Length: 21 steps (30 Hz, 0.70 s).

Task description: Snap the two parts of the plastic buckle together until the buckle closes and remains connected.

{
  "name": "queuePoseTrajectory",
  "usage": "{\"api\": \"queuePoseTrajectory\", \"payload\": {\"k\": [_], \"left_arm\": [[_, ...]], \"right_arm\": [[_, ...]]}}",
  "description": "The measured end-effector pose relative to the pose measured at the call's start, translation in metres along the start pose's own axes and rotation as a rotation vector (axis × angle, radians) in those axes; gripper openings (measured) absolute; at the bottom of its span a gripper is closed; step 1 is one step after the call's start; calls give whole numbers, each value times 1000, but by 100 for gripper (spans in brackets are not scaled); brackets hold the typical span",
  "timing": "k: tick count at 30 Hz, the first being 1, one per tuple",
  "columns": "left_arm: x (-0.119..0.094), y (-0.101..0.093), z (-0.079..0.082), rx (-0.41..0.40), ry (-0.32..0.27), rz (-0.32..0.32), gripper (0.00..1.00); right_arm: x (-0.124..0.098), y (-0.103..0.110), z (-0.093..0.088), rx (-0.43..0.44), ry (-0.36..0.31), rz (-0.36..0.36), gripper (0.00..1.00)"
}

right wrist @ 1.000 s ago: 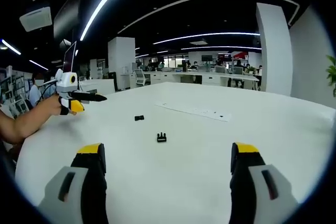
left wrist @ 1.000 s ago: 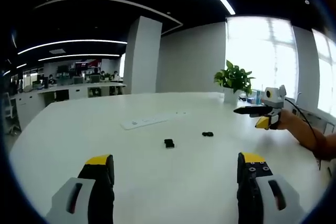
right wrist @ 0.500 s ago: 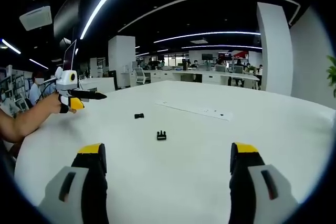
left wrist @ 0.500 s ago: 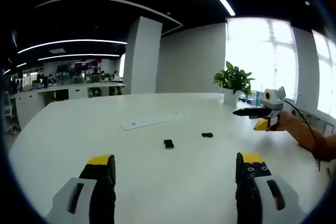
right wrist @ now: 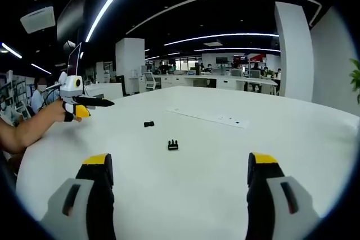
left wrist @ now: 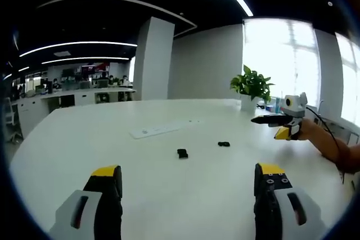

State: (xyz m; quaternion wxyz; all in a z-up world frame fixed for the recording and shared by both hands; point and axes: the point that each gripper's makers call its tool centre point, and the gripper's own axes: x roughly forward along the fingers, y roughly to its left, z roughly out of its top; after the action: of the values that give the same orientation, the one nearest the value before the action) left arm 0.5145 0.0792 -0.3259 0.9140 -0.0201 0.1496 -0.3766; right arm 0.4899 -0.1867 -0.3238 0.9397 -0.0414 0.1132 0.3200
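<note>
black buckle halves (left wrist: 181, 153) (left wrist: 223, 144) lie apart on the white bench (left wrist: 169, 189), ahead of both grippers (left wrist: 188, 186) (right wrist: 179, 175), whose fingers stand wide apart, empty.

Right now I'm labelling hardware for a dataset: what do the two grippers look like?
Each gripper, left and right, has two black jaws with yellow tips on light grey bodies with dark slots. A black cable trails by the bare forearm.
</note>
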Motion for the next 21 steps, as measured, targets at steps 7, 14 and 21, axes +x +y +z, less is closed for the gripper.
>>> {"api": "queuePoseTrajectory", "payload": {"k": [7, 14, 21], "left_arm": [[-2, 0, -1, -16, 3, 0, 99], [-2, -6, -4, 2, 12, -12, 99], [-1, -6, -6, 0, 25, -14, 99]], "right_arm": [[-1, -3, 1, 5, -4, -9, 100], [0, -2, 0, 2, 2, -8, 100], [1, -3, 1, 2, 1, -6, 100]]}}
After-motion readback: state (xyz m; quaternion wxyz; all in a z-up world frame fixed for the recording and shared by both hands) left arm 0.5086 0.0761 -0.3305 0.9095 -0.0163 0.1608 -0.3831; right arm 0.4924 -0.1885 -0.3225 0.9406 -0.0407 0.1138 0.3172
